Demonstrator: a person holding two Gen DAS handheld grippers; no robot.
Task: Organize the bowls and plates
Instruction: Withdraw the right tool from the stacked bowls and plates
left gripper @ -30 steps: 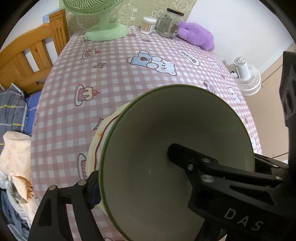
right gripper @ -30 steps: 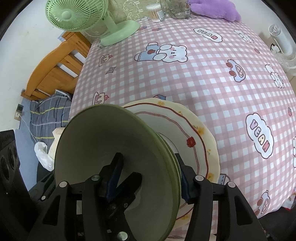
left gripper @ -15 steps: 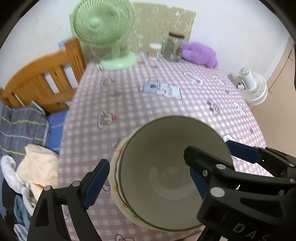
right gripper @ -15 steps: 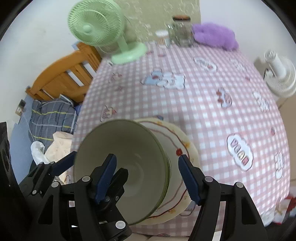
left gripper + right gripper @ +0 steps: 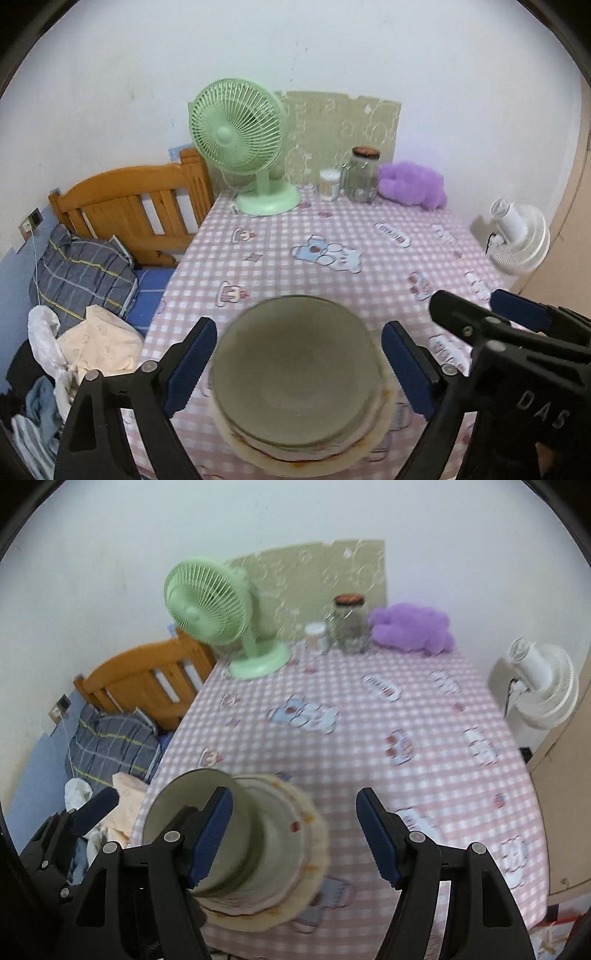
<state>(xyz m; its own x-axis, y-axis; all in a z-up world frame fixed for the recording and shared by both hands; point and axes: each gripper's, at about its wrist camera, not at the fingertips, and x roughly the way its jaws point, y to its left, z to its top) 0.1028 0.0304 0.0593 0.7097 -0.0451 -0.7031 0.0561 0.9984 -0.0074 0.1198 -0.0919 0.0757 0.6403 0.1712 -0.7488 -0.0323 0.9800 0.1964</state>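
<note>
A green-rimmed bowl (image 5: 295,373) rests on a cream plate with a red wavy border (image 5: 306,456) near the table's front edge. My left gripper (image 5: 297,367) is open above them, its fingers standing apart on either side of the bowl. In the right wrist view the bowl (image 5: 225,834) and the plate (image 5: 303,853) lie low and left. My right gripper (image 5: 293,836) is open and empty, with its left finger in front of the bowl. The other gripper shows at the far right of the left wrist view and at the lower left of the right wrist view.
The pink checked tablecloth (image 5: 332,258) covers the table. At the back stand a green fan (image 5: 240,147), a glass jar (image 5: 362,173), a small cup (image 5: 328,182) and a purple plush (image 5: 413,184). A wooden bed (image 5: 133,206) with clothes lies left; a white fan (image 5: 517,236) stands right.
Both grippers let go of the bowl, opened and drew up and back. The bowl went from tilted in the jaws to resting on the plate.
</note>
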